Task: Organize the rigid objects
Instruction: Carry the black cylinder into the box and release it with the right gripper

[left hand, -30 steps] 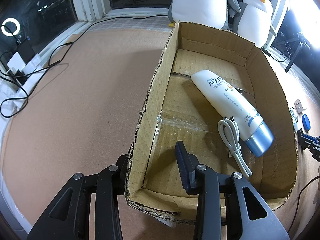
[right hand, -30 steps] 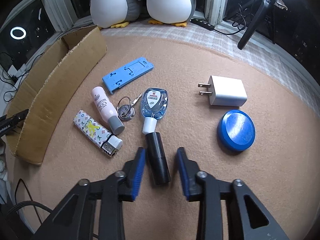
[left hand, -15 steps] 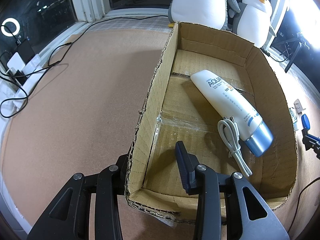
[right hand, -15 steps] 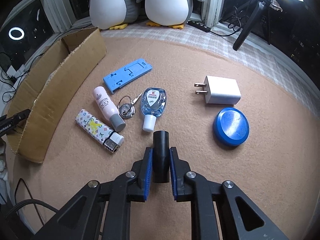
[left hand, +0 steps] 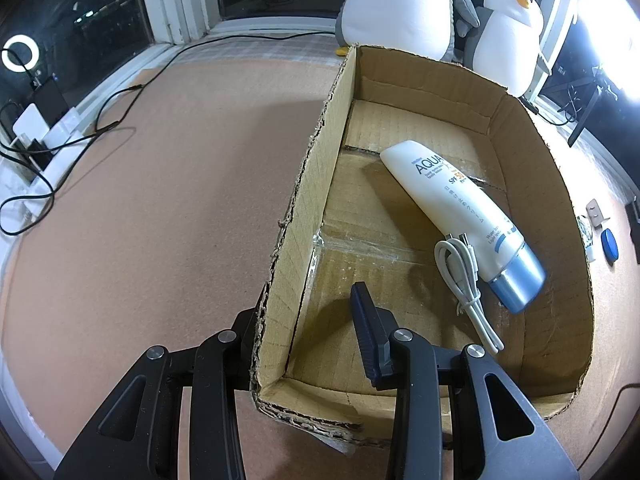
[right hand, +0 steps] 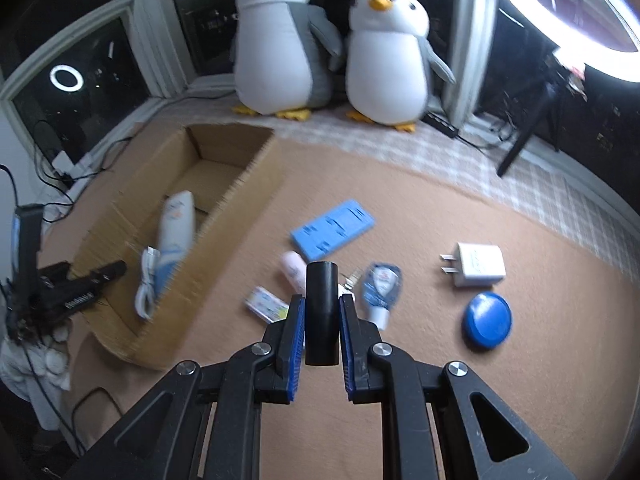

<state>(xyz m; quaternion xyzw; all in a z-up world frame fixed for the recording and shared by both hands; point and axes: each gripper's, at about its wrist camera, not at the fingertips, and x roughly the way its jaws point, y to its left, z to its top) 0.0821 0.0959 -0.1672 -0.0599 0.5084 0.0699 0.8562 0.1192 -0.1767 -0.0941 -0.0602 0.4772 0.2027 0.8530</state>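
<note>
The black cylinder (right hand: 321, 312) sits clamped between the blue pads (right hand: 297, 340) of the right tool (right hand: 322, 314), raised above the tabletop (right hand: 440, 380). Below it lie a patterned lighter (right hand: 266, 304), a pink bottle (right hand: 293, 266), a clear sanitizer bottle (right hand: 380, 290), a blue stand (right hand: 332, 230), a white charger (right hand: 476, 265) and a blue round lid (right hand: 487, 319). To the left stands the cardboard box (left hand: 532, 148), holding a white sunscreen tube (left hand: 460, 216) and a coiled white cable (left hand: 464, 276). The left tool (left hand: 304, 324) is clenched on the box's left wall, one finger inside, one outside.
</note>
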